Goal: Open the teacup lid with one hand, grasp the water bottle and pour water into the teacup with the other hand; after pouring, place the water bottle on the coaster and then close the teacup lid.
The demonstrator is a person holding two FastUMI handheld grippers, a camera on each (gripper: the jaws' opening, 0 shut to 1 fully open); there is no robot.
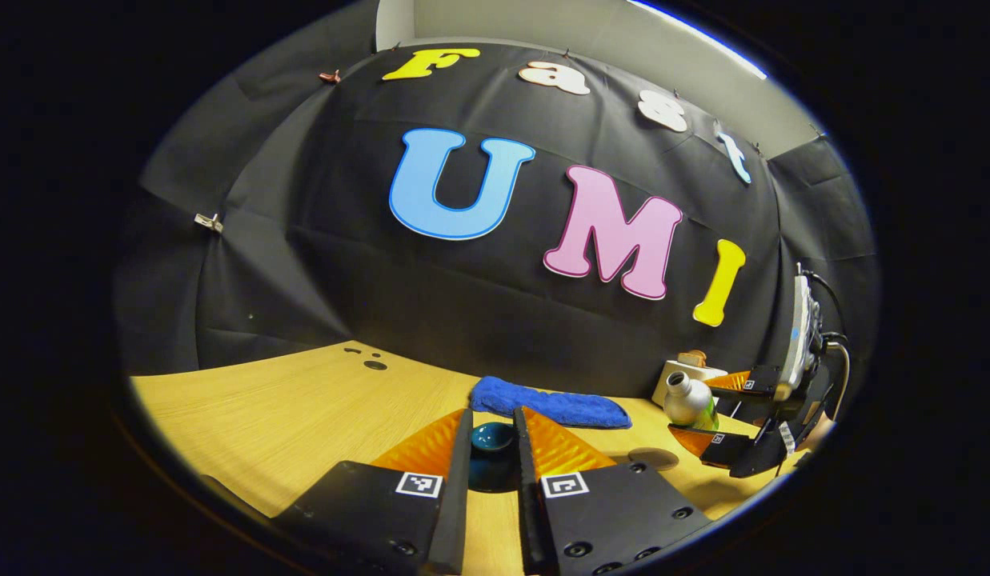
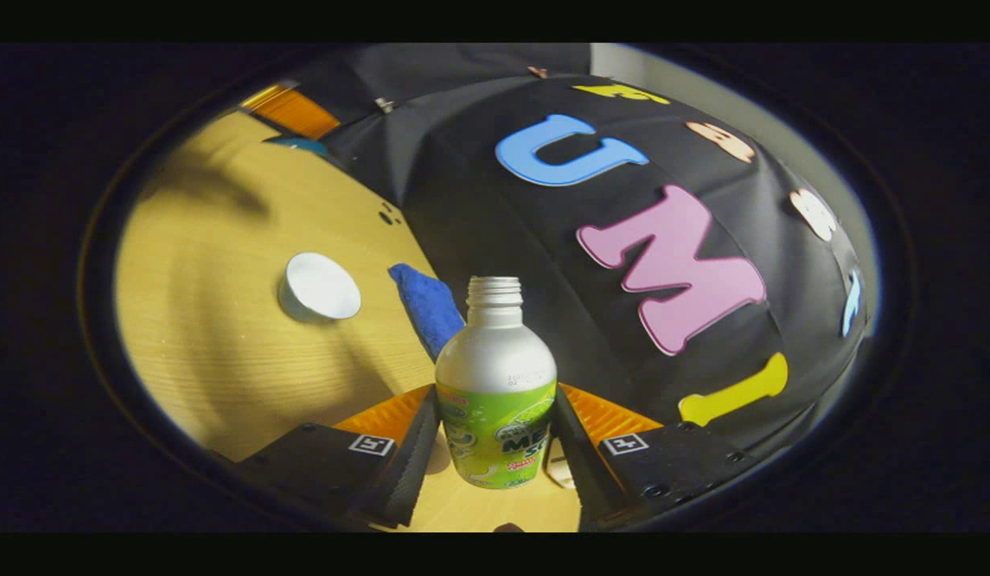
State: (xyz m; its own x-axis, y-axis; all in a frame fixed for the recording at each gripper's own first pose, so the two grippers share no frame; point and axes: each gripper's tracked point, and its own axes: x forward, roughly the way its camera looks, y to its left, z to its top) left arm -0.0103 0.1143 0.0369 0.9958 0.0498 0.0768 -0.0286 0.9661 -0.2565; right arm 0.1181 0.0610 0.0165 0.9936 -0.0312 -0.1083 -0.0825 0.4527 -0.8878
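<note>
Water bottle [image 2: 495, 392] is gripped by the right gripper [image 2: 495, 448], lifted and tilted above the table [image 2: 222, 352].

Teacup lid [image 1: 492, 438] is clamped between the fingers of the left gripper [image 1: 493, 452], away from the bottle. Beyond the bottle, the open teacup [image 2: 319, 286] is seen on the table, with the blue cloth [image 2: 427, 308] lying between the two. In the left gripper view, the uncapped bottle is seen with a finger pressed on either side.

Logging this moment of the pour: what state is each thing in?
water bottle: uncapped, tilted, between the right gripper's fingers
teacup lid: between the left gripper's fingers, off the cup
teacup: open, on the table
blue cloth: lying crumpled by the wall
</note>
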